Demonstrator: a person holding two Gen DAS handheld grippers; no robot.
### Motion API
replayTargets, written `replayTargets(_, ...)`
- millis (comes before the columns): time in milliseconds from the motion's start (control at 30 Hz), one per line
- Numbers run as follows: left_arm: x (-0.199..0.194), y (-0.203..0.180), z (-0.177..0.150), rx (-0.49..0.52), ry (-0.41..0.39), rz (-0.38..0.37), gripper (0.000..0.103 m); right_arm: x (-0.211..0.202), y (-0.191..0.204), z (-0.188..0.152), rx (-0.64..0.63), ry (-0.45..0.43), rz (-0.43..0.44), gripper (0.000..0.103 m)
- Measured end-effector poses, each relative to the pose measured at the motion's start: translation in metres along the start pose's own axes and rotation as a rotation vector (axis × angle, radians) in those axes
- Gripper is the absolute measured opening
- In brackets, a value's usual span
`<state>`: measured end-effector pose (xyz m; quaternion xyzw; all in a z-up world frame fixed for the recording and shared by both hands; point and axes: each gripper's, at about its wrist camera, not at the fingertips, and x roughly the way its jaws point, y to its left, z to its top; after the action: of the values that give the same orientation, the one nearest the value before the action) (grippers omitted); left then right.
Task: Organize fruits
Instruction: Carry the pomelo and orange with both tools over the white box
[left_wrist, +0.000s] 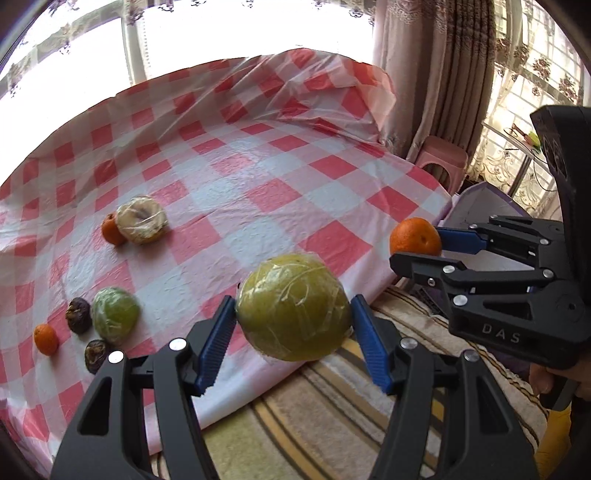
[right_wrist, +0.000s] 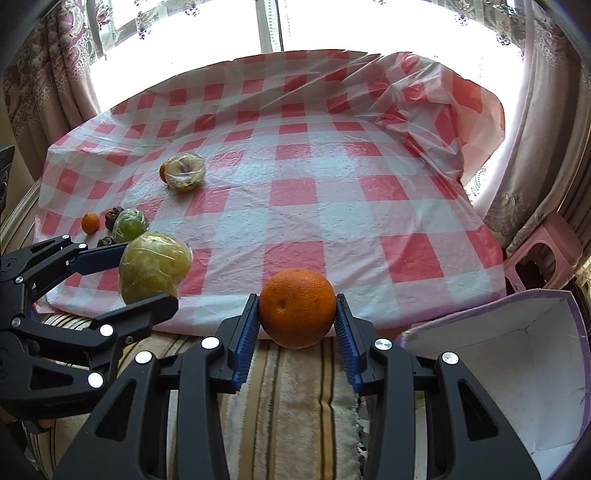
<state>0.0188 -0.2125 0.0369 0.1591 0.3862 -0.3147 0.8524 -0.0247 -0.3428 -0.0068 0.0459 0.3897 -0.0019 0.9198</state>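
We hold two fruits at once above the near edge of the table (right_wrist: 369, 206), which is covered by a red-and-white checked plastic cloth (left_wrist: 229, 206).

Our left gripper (left_wrist: 293, 317) has its jaws set fairly wide and pressed against both sides of a large yellow-green fruit (left_wrist: 293, 312) wrapped in clear film; the fruit hangs off the cloth, right at the table's near edge, over a striped blanket (left_wrist: 314, 413). In the right wrist view the same fruit (right_wrist: 153, 267) sits between the left gripper's blue pads (right_wrist: 99, 256).

Our right gripper (right_wrist: 297, 321) has its jaws at a narrower spread, clamped on a big orange (right_wrist: 297, 308), also in the air at the near edge, above the striped blanket (right_wrist: 295, 406). From the left wrist view that orange (left_wrist: 415, 236) shows near the table's right edge.

The other fruits lie on the cloth toward the left side. Near the left near corner a smaller wrapped green fruit (left_wrist: 115, 314) rests with two dark wrinkled fruits just beside it, one (left_wrist: 78, 315) farther in and one (left_wrist: 95, 354) nearer us, and a small orange (left_wrist: 46, 339) lies a little further left. Farther back along the left side a pale wrapped fruit (left_wrist: 142, 219) touches another small orange (left_wrist: 112, 229).

An open white-lined box (right_wrist: 517, 373) stands beside the table's near right corner, and a pink stool (right_wrist: 543, 254) stands behind it.
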Motion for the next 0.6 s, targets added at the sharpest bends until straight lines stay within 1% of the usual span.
replayTargets(267, 0.017, -0.069, 0.023, 0.120, -0.001, -0.087, 0.064, -0.020, -0.061, -0.015, 0.093, -0.008, -0.090, 0.040)
replayTargets(533, 0.038, -0.127, 0.031, 0.204, 0.021, -0.158, 0.064, -0.026, -0.116, -0.040, 0.179, 0.015, -0.179, 0.040)
replayTargets(600, 0.046, -0.136, 0.031, 0.205, 0.041, -0.195, 0.064, -0.025, -0.127, -0.046, 0.200, 0.022, -0.195, 0.040)
